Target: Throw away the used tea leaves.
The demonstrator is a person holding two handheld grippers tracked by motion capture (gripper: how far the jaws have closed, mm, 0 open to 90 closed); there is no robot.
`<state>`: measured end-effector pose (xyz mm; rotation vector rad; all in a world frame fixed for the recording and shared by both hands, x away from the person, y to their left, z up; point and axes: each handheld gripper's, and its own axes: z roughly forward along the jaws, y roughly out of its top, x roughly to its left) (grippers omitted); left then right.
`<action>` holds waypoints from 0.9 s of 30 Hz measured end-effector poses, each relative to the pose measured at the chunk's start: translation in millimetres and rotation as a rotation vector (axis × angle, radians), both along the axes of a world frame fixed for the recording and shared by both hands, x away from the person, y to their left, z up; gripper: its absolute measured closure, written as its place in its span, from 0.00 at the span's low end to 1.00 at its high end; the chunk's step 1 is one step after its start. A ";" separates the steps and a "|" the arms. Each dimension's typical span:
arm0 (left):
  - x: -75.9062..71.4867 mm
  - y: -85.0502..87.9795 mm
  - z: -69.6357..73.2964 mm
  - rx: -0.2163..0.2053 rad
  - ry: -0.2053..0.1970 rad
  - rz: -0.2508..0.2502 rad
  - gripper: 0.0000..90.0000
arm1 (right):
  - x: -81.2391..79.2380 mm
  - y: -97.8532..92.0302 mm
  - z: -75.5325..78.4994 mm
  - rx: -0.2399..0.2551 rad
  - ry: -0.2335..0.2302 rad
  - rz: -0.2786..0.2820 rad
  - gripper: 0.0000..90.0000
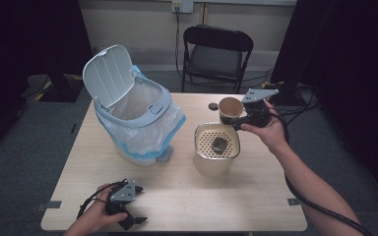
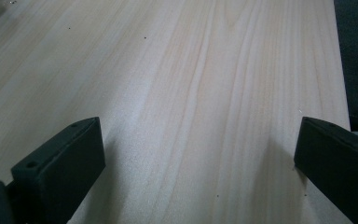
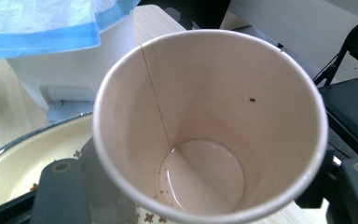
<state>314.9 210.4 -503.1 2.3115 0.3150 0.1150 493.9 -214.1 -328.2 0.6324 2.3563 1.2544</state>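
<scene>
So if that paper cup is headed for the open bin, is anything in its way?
Nothing visible blocks it. The right gripper holds the paper cup above the table, beside the strainer bowl. The bin stands to its left with its lid up.

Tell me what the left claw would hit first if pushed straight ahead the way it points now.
Probably nothing soon: the open left claw looks along the bare light wooden table, and its own view shows just tabletop ahead, up to the table's edge, though depth is unclear.

From above my side, one camera faces forward and down over the counter (image 1: 187, 196); my left camera skims its bare wood, my right peers closely into a cup (image 3: 209, 126).
</scene>
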 end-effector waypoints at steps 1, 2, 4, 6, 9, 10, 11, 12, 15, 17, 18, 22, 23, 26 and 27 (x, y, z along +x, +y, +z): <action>0.0 0.0 0.0 0.000 0.000 0.000 0.01 | 0.4 0.7 0.7 -0.002 0.000 0.001 0.31; 0.0 0.0 0.1 0.001 0.000 0.000 0.01 | 0.6 1.6 1.6 -0.001 0.000 0.000 0.31; 0.2 0.1 0.2 0.002 -0.003 -0.001 0.01 | 0.6 3.3 4.0 0.010 0.013 0.007 0.31; 0.2 0.1 0.2 0.002 -0.003 -0.001 0.01 | 0.9 4.7 6.2 0.015 0.020 0.011 0.31; 0.2 0.1 0.2 0.002 -0.003 -0.001 0.01 | 1.8 7.4 9.7 0.012 0.031 0.013 0.31; 0.1 0.1 0.2 0.002 -0.003 0.000 0.01 | 2.1 9.1 11.6 0.005 0.033 0.021 0.31; 0.1 0.1 0.2 0.002 -0.003 -0.001 0.01 | 2.0 10.6 13.2 0.004 0.032 0.022 0.31; 0.1 0.0 -0.1 -0.002 -0.003 0.000 0.01 | 2.2 11.6 14.4 0.007 0.035 0.026 0.31; 0.1 0.0 -0.1 -0.002 -0.002 0.000 0.01 | 2.9 16.6 19.8 0.016 0.040 0.039 0.31; 0.1 0.0 0.0 -0.002 -0.002 0.000 0.01 | 3.6 19.8 23.1 0.021 0.044 0.048 0.31; 0.2 0.0 0.0 -0.001 -0.002 -0.001 0.01 | 4.2 21.1 24.5 0.026 0.050 0.052 0.31; 0.3 0.3 0.6 0.005 0.002 -0.005 0.01 | 6.1 26.5 29.7 0.027 0.066 0.066 0.31; 0.4 0.4 0.6 0.005 0.002 -0.005 0.01 | 6.4 27.8 30.9 0.026 0.069 0.071 0.31; 0.4 0.4 0.6 0.005 0.001 -0.006 0.01 | 7.1 31.8 34.2 0.023 0.077 0.082 0.31; 0.5 0.3 0.5 0.005 0.002 -0.007 0.01 | 7.4 33.0 35.3 0.023 0.079 0.087 0.31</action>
